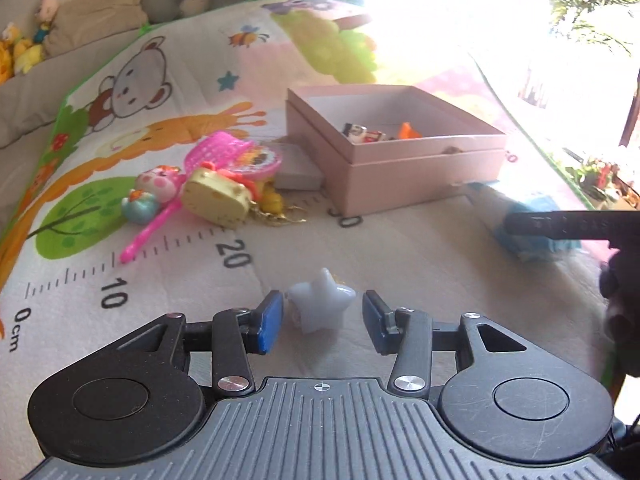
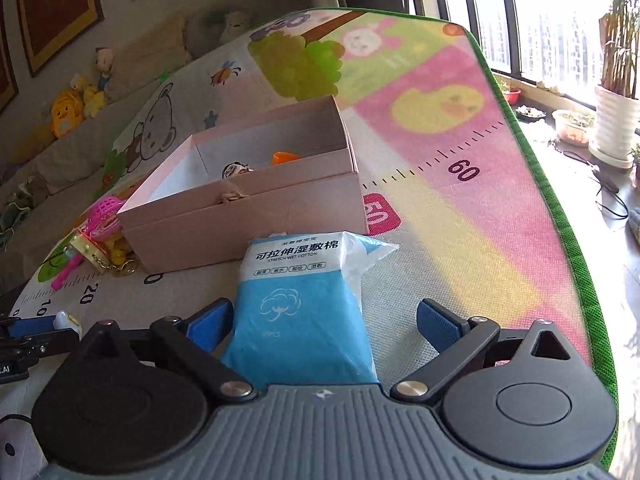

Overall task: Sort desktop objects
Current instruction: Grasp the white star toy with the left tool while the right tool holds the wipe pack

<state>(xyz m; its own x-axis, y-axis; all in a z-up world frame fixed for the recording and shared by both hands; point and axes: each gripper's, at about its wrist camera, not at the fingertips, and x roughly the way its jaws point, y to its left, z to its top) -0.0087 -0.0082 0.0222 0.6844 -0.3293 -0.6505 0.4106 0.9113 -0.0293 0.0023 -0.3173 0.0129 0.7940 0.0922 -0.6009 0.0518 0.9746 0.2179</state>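
Observation:
A pale blue-white star toy (image 1: 322,300) lies on the play mat between the blue pads of my left gripper (image 1: 322,322); a thin gap shows on each side, so the pads do not press it. My right gripper (image 2: 324,314) stands wide open around a blue pack of wet cotton pads (image 2: 304,292) that lies on the mat. Behind both sits an open pink box (image 1: 400,168), also the pink box (image 2: 248,216) in the right wrist view, with an orange piece (image 1: 408,131) and small figures (image 1: 360,134) inside.
A heap of toys (image 1: 216,192) lies left of the box: a yellow case, a pink paddle, small figurines, a gold keychain. A flat grey item (image 1: 298,172) rests against the box. The mat's green edge (image 2: 560,216) runs along the right; plant pots stand beyond.

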